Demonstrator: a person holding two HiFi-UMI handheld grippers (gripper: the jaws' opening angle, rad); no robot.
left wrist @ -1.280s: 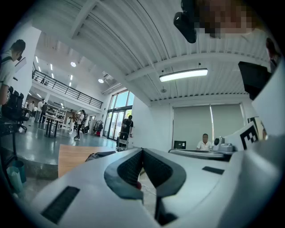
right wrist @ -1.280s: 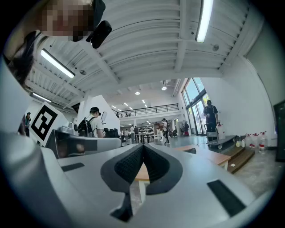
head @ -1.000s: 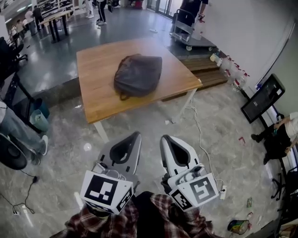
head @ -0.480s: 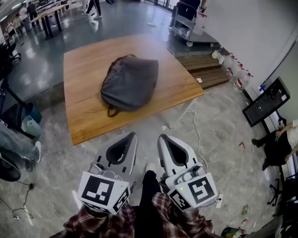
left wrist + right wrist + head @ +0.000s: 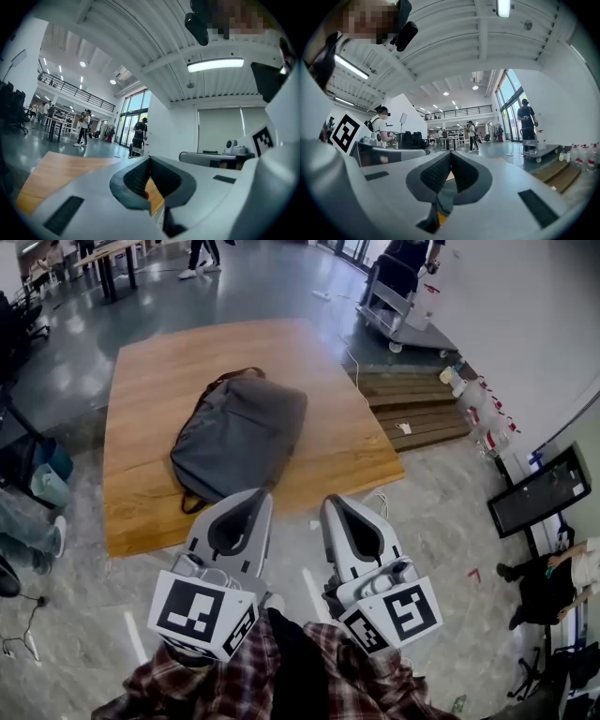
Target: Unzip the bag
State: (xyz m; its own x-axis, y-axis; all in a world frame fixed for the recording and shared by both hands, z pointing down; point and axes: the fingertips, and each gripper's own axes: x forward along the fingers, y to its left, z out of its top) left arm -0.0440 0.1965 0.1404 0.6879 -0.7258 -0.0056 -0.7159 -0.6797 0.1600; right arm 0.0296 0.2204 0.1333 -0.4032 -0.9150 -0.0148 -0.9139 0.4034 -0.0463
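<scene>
Head view: the bag (image 5: 239, 439) lies on the table (image 5: 347, 442), ahead of both claws and apart from them, nearer the left gripper (image 5: 263, 493) than the right gripper (image 5: 328, 501). Half a second ago it lay farther ahead.

Left gripper view: jaws pressed together, nothing between.

Right gripper view: likewise together, empty.

Risk: the zip pull cannot be made out. Tugging it without a counter-hold would likely drag the bag across the wood.

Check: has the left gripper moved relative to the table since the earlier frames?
Yes. The left gripper has come forward toward the table: earlier its tip stood over floor short of the near edge; now it overlaps that edge, near the bag.
</scene>
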